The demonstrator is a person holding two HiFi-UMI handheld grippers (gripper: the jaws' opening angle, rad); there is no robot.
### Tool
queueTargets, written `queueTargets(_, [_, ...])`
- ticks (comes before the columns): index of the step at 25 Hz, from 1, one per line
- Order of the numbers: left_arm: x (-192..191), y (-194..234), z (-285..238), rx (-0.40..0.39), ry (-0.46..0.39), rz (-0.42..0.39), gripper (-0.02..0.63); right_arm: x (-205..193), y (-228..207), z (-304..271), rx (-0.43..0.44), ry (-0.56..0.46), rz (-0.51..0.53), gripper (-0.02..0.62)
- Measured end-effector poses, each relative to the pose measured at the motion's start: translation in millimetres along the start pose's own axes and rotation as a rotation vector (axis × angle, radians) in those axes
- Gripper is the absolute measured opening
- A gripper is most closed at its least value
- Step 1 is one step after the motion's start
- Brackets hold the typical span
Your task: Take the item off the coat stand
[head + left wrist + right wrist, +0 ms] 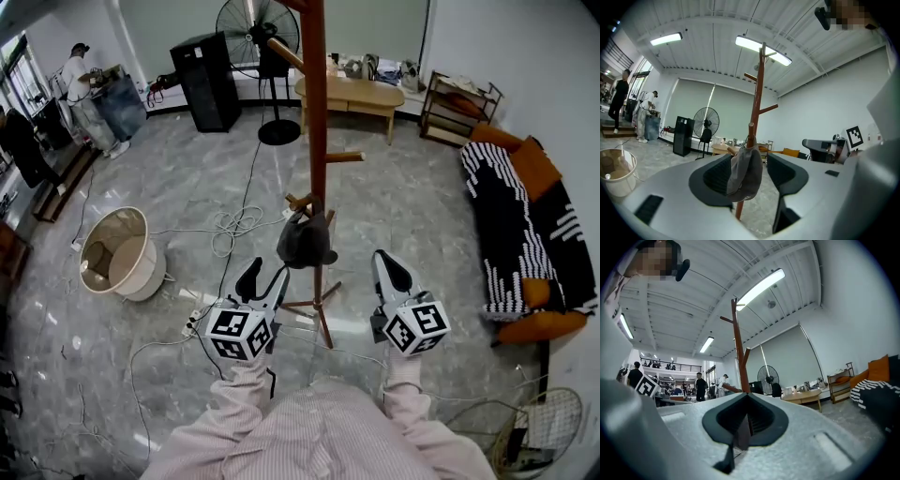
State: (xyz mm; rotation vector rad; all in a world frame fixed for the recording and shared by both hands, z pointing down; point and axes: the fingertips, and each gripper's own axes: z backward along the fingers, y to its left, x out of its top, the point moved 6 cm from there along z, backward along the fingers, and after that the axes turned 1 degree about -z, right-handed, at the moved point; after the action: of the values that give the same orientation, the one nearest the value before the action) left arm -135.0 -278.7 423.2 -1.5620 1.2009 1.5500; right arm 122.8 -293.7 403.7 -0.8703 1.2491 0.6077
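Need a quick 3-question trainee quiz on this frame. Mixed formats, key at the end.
1. True or false: the left gripper has closed its jaws on the grey cap.
2. Multiple choice: on the coat stand, the cap hangs from A) the topmost peg, B) a low peg, C) the feet.
3. Fill in: the right gripper has its jaws ____ (apart / together).

Key: 1 false, the jaws stand apart with the cap showing between them; 2 B; 3 together.
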Motion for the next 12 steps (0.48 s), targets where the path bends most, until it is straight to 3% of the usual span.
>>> queueTargets(12, [-0.5, 19.3, -69.3, -0.052, 0.089, -0.051, 0.232, -9.7, -22.0, -32.6, -0.001, 0.013, -0.016, 0.005])
